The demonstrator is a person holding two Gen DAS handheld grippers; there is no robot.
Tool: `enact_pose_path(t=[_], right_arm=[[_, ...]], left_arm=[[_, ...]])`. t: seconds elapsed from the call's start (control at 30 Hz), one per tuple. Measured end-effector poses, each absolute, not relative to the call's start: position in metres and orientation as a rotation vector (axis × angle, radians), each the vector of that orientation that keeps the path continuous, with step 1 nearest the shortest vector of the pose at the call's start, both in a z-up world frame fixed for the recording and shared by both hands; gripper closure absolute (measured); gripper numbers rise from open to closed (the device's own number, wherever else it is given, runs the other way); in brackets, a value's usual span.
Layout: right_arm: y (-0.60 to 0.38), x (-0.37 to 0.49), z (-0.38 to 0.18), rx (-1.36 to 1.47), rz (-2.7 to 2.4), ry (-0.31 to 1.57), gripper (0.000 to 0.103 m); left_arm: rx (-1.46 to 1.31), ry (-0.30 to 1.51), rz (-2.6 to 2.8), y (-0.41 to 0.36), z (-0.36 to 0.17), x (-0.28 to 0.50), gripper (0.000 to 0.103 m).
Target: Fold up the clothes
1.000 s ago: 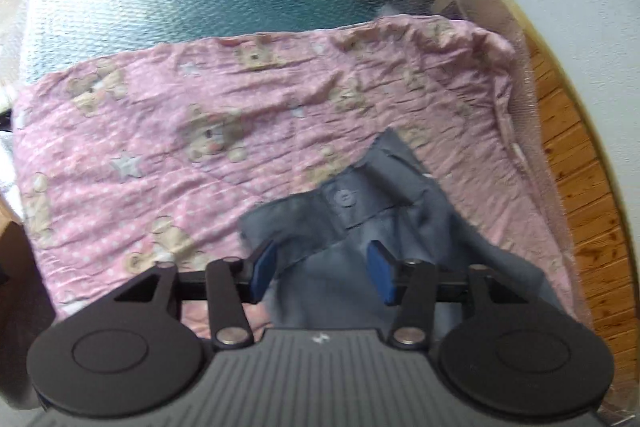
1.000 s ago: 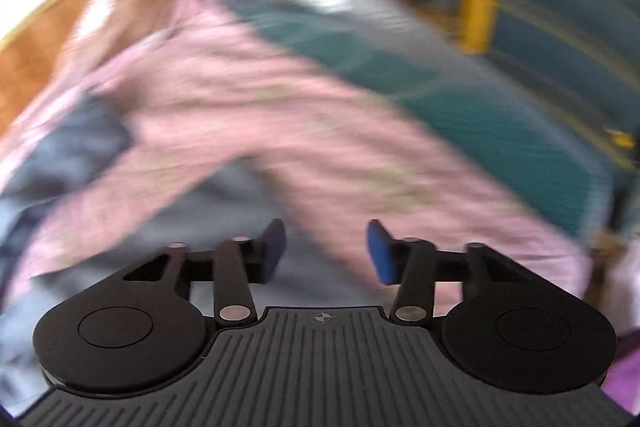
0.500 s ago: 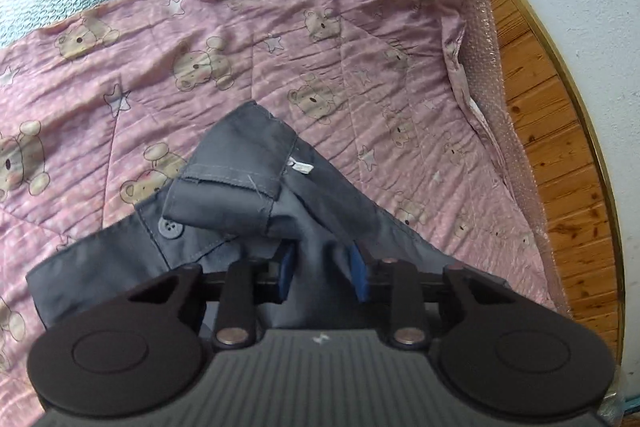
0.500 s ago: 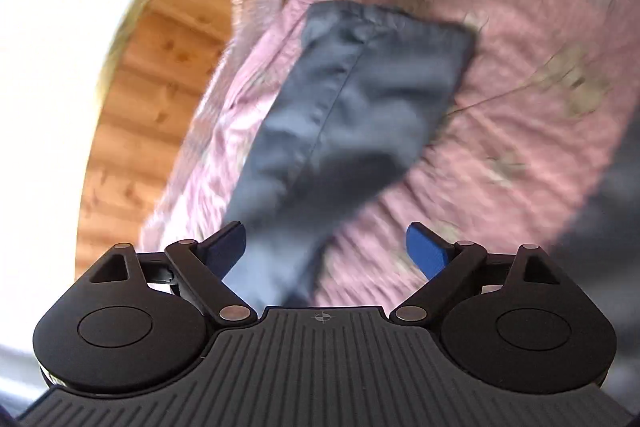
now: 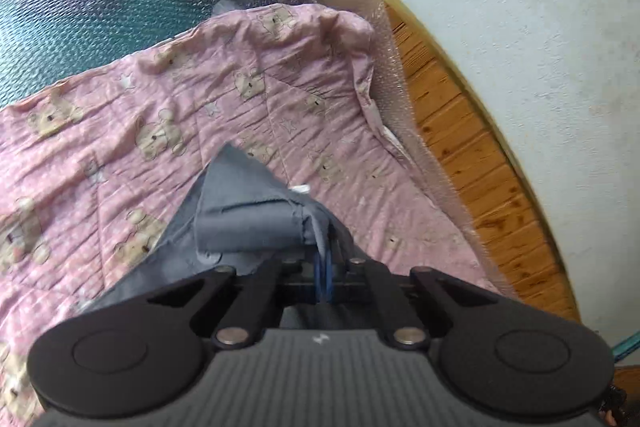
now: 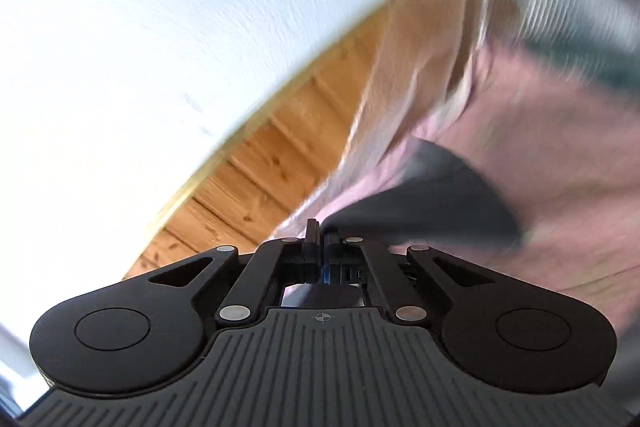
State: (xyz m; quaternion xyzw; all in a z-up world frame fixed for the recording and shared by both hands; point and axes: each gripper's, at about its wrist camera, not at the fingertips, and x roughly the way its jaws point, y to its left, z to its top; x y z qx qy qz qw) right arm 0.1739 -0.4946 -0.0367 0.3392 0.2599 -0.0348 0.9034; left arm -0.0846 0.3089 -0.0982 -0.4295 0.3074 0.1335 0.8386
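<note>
Pink quilt [image 5: 248, 115] on bed, grey garment [image 5: 248, 219] lying on it.
Left view: left gripper [image 5: 325, 267] pinching garment's bunched edge, likely lifting for a fold. Right view, blurry: right gripper [image 6: 320, 247] pinching garment [image 6: 432, 203] too.

wall [image 5: 520, 7]: pale plaster | floor [image 5: 460, 147]: wood boards | bed cover [image 5: 120, 131]: pink, bear print | daylight
</note>
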Motion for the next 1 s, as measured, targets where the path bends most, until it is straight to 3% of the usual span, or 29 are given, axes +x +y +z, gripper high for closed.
enact_pose_path(t=[0.03, 0.13, 0.2, 0.27, 0.3, 0.37, 0.4, 0.43, 0.53, 0.57, 0.6, 0.63, 0.67, 0.83, 0.9, 1.0], right_arm=[[-0.506, 0.144, -0.032, 0.674, -0.096, 0.558, 0.103], [-0.541, 0.072, -0.098, 0.640, -0.245, 0.811, 0.103], [-0.554, 0.035, -0.136, 0.705, -0.321, 0.885, 0.103], [-0.567, 0.001, -0.171, 0.770, -0.389, 0.939, 0.094], [-0.571, -0.004, -0.177, 0.808, -0.400, 0.914, 0.089], [-0.580, -0.015, -0.187, 0.875, -0.424, 0.864, 0.073], [-0.586, -0.017, -0.190, 0.892, -0.443, 0.835, 0.057], [-0.592, -0.019, -0.193, 0.909, -0.457, 0.811, 0.053], [-0.611, -0.021, -0.204, 0.980, -0.438, 0.765, 0.056], [-0.617, -0.020, -0.208, 1.003, -0.419, 0.761, 0.070], [-0.621, -0.017, -0.209, 1.013, -0.402, 0.760, 0.100], [-0.623, -0.009, -0.200, 0.983, -0.387, 0.755, 0.101], [-0.626, 0.002, -0.182, 0.934, -0.365, 0.736, 0.101], [-0.623, -0.024, -0.058, 0.709, -0.246, 0.538, 0.103], [-0.637, -0.035, -0.082, 0.677, -0.288, 0.643, 0.103], [-0.660, -0.041, -0.165, 0.736, -0.368, 0.869, 0.103]], left_arm=[[-0.920, 0.708, 0.292, 0.308, -0.110, -0.099, 0.101], [-0.945, 0.854, 0.331, 0.305, -0.141, -0.135, 0.101], [-0.940, 0.876, 0.385, 0.303, -0.146, -0.137, 0.101], [-0.934, 0.898, 0.439, 0.300, -0.152, -0.138, 0.099], [-0.930, 0.909, 0.466, 0.299, -0.154, -0.139, 0.095], [-0.924, 0.930, 0.519, 0.296, -0.160, -0.140, 0.073], [-0.922, 0.927, 0.537, 0.296, -0.160, -0.139, 0.067], [-0.922, 0.916, 0.549, 0.295, -0.159, -0.137, 0.058], [-0.920, 0.901, 0.587, 0.291, -0.158, -0.126, 0.053], [-0.909, 0.900, 0.597, 0.288, -0.158, -0.121, 0.056], [-0.899, 0.900, 0.607, 0.285, -0.158, -0.116, 0.062], [-0.895, 0.895, 0.596, 0.282, -0.157, -0.113, 0.088], [-0.884, 0.885, 0.579, 0.279, -0.152, -0.110, 0.096], [-0.804, 0.812, 0.452, 0.257, -0.111, -0.125, 0.100], [-0.755, 0.880, 0.446, 0.251, -0.120, -0.131, 0.100], [-0.740, 0.903, 0.490, 0.248, -0.127, -0.132, 0.100]])
